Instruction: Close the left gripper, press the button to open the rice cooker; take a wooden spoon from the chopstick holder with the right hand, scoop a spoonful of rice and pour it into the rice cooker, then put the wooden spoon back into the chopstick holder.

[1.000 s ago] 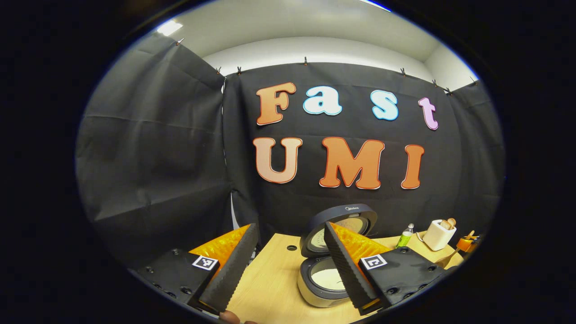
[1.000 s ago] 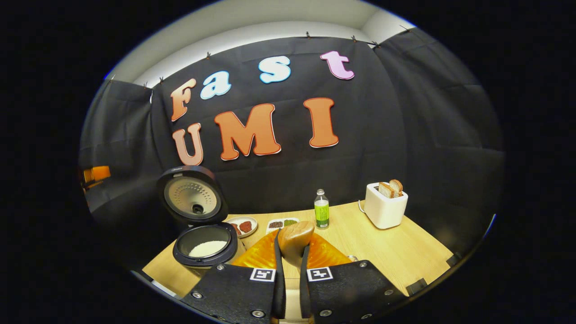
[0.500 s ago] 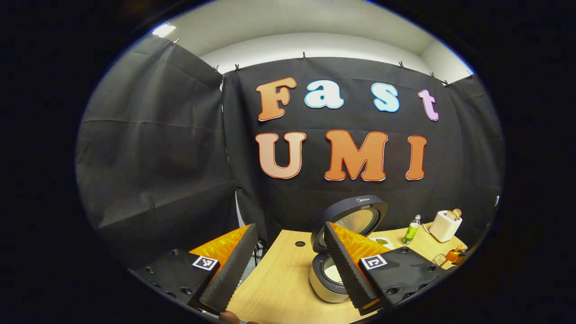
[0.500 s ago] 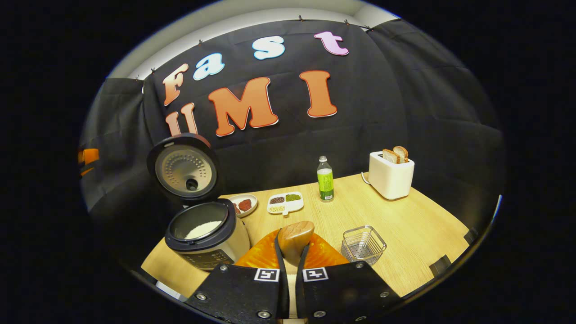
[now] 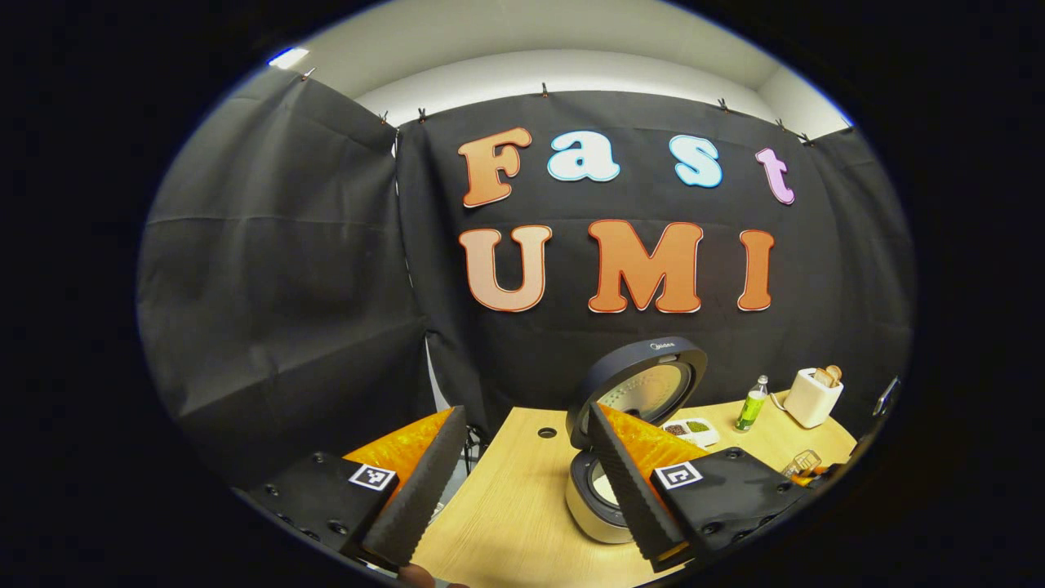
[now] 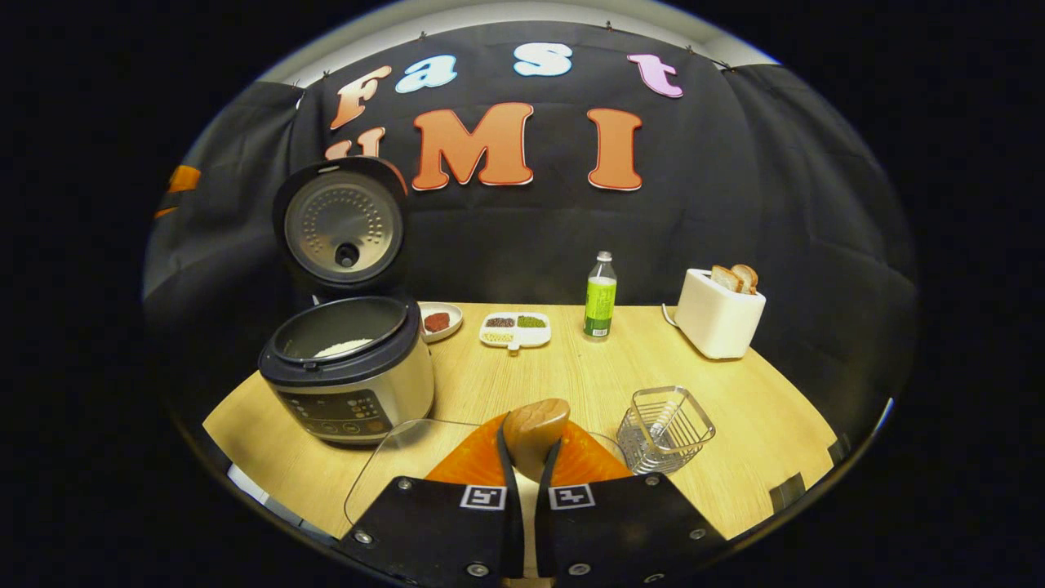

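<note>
Because the rice cooker stands open at the left of the right gripper view, lid upright and a little white rice in the pot, the step in hand looks like returning the wooden spoon to the chopstick holder.

Further right, at lower centre, the right gripper has its jaws clenched on the spoon, whose rounded wooden end pokes up between them. A clear glass bowl lies just under and left of the jaws; the wire holder sits just right of them on the desk, empty as far as can be seen.

The main risk, I judge, is the spoon catching the holder's thin wire rim and tipping or pushing the light basket aside, since the grip hides the spoon's lower end. A low swing could also knock the bowl.

The right gripper is held low over the near desk edge, pointing forward and slightly down. In the left gripper view, the left gripper hangs with its jaws released and empty, at the lower left of the cooker, near the desk's left edge.
</note>
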`<control>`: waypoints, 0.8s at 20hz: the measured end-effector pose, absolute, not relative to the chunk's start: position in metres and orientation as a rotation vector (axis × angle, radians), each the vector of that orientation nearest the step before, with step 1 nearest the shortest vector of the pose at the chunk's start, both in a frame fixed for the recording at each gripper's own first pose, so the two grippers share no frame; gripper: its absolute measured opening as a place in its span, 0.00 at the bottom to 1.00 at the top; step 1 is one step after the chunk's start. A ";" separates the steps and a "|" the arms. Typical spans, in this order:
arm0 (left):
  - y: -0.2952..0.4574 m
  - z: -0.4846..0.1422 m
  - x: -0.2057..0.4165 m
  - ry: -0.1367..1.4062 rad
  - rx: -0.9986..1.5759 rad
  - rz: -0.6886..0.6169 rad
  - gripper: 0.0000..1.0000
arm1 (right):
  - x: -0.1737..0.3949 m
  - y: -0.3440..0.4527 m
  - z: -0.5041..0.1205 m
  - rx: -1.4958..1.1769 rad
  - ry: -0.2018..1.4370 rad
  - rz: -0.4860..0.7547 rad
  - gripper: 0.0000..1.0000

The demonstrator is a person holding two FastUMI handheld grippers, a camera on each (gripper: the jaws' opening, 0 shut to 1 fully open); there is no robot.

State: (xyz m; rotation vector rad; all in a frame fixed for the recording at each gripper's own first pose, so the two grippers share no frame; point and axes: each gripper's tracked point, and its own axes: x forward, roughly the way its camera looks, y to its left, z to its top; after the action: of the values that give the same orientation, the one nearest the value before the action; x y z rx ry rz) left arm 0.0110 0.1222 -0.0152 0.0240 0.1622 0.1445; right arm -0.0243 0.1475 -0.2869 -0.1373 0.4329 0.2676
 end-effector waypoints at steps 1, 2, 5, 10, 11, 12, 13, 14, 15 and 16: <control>0.123 -0.019 0.011 0.167 0.016 0.146 0.99 | -0.027 0.147 -0.287 -0.122 0.440 0.265 0.05; 0.124 -0.021 0.011 0.172 0.008 0.147 0.97 | -0.030 0.147 -0.287 -0.104 0.450 0.262 0.05; 0.125 -0.028 0.010 0.183 -0.006 0.147 0.99 | -0.039 0.153 -0.287 -0.028 0.493 0.261 0.05; 0.124 -0.028 0.012 0.185 -0.014 0.136 0.97 | -0.050 0.172 -0.290 0.175 0.557 0.262 0.05; 0.125 -0.029 0.011 0.186 -0.013 0.135 0.97 | -0.050 0.176 -0.291 0.214 0.567 0.261 0.05; 0.125 -0.029 0.012 0.186 -0.013 0.136 0.97 | -0.052 0.179 -0.293 0.258 0.577 0.260 0.05; 0.126 -0.029 0.011 0.187 -0.014 0.136 0.97 | -0.053 0.183 -0.295 0.305 0.591 0.259 0.05; 0.127 -0.029 0.010 0.189 -0.013 0.137 0.97 | -0.053 0.187 -0.297 0.353 0.601 0.254 0.05; 0.128 -0.030 0.009 0.190 -0.012 0.139 0.99 | -0.053 0.189 -0.300 0.399 0.612 0.244 0.05; 0.128 -0.031 0.010 0.192 -0.011 0.140 0.99 | -0.052 0.188 -0.302 0.445 0.618 0.227 0.05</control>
State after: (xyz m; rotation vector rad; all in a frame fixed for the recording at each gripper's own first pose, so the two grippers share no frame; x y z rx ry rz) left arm 0.0099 0.1283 -0.0310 -0.0112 0.1920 0.1402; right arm -0.0515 0.1881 -0.3015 0.4447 0.6177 0.2274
